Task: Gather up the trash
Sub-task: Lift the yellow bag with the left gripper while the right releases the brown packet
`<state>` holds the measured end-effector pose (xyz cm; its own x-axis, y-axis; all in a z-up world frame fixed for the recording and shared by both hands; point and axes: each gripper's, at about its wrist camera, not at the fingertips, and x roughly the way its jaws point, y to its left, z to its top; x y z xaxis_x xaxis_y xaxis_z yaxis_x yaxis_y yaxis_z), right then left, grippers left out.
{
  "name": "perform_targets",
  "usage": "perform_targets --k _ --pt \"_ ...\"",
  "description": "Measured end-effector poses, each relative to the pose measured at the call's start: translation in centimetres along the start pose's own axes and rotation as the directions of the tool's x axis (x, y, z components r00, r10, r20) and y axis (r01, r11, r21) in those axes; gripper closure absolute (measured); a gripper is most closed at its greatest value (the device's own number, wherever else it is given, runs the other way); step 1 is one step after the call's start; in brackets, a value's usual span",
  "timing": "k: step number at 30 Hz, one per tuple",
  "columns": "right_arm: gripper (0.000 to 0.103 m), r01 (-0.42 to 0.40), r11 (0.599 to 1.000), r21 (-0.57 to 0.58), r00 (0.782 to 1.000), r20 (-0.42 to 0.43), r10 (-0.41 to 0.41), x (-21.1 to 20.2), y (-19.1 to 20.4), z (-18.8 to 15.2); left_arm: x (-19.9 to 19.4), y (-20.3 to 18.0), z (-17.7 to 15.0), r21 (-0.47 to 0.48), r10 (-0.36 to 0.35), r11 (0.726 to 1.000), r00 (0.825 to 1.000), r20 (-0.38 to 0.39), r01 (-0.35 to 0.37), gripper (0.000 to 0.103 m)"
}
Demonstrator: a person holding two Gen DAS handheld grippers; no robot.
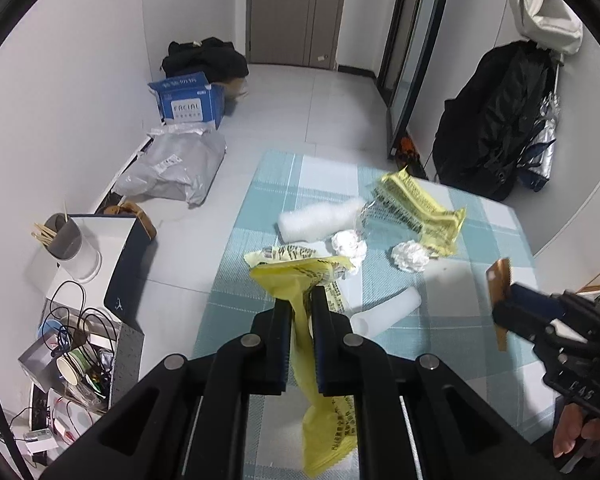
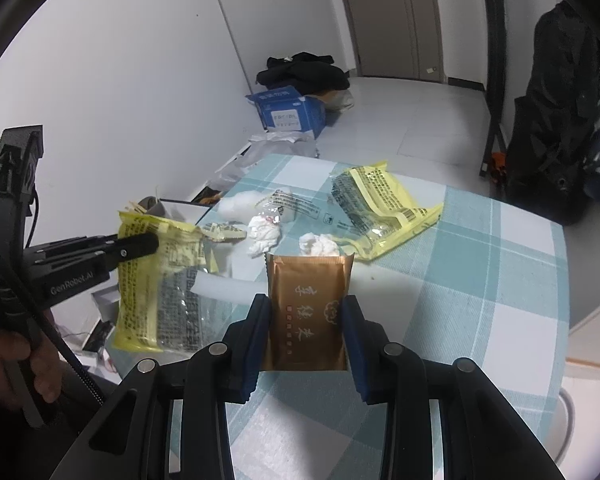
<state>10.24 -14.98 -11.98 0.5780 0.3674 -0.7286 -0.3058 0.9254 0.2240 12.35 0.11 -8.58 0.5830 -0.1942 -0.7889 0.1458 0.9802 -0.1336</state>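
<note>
Above the checked table point(image 1: 480, 332), your left gripper point(image 1: 301, 300) pinches the yellow wrapper point(image 1: 300, 276), your right gripper point(image 2: 306, 308) clamps the brown sachet point(image 2: 309, 304); keep both grips firm while carrying.

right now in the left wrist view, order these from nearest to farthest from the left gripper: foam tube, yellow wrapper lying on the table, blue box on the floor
1. Foam tube, on the tablecloth just right of the left gripper.
2. Yellow wrapper, flat on the table's far right part.
3. Blue box, on the floor by the left wall, well beyond the table.
</note>
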Motion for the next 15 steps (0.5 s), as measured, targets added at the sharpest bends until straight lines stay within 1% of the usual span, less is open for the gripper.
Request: perform_targets --k 2,3,4,5,6,8,13,14,15 --pt "0.069 -0.009 1.000 0.001 1.000 -0.008 0.009 -0.3 0.2 -0.3 -0.6 0.0 0.2 -0.003 -0.006 1.000 1.000 0.015 0.006 0.099" --pt "0.072 -0.007 1.000 -0.003 1.000 -0.009 0.007 -0.4 0.4 -0.4 -1.1 -0.1 0.2 -0.001 -0.011 1.000 1.000 0.025 0.011 0.099" --pt "0.081 -0.006 1.000 -0.009 1.000 -0.012 0.005 -0.5 0.6 -0.7 -1.5 -0.2 0.2 0.004 -0.009 1.000 0.999 0.035 0.009 0.099" --pt "0.100 -0.009 1.000 -0.014 1.000 -0.023 0.009 -0.5 0.7 -0.8 -1.7 -0.3 0.2 0.006 -0.007 1.000 0.999 0.040 0.006 0.099" --pt "0.101 -0.003 1.000 -0.010 0.999 -0.035 0.002 -0.5 0.7 -0.9 -2.0 -0.4 0.1 0.009 -0.007 1.000 0.999 0.046 0.007 0.099" --pt "0.101 0.011 1.000 0.007 1.000 -0.027 -0.011 -0.7 0.5 -1.2 -2.3 -0.4 -0.1 0.010 -0.012 1.000 0.999 0.052 0.011 0.100" --pt "0.101 0.017 1.000 0.015 0.997 -0.081 -0.016 0.1 0.1 -2.5 -2.8 -0.3 -0.5 -0.011 -0.038 0.999 0.998 0.050 0.038 0.100" --pt "0.100 0.024 1.000 0.018 0.996 -0.091 -0.022 0.3 -0.1 -2.7 -3.0 -0.3 -0.6 -0.014 -0.041 0.999 0.998 0.054 0.042 0.100" --pt "0.097 0.027 0.999 0.024 0.995 -0.096 -0.025 0.3 -0.3 -2.9 -3.3 -0.3 -0.7 -0.014 -0.043 0.999 0.997 0.059 0.044 0.100"
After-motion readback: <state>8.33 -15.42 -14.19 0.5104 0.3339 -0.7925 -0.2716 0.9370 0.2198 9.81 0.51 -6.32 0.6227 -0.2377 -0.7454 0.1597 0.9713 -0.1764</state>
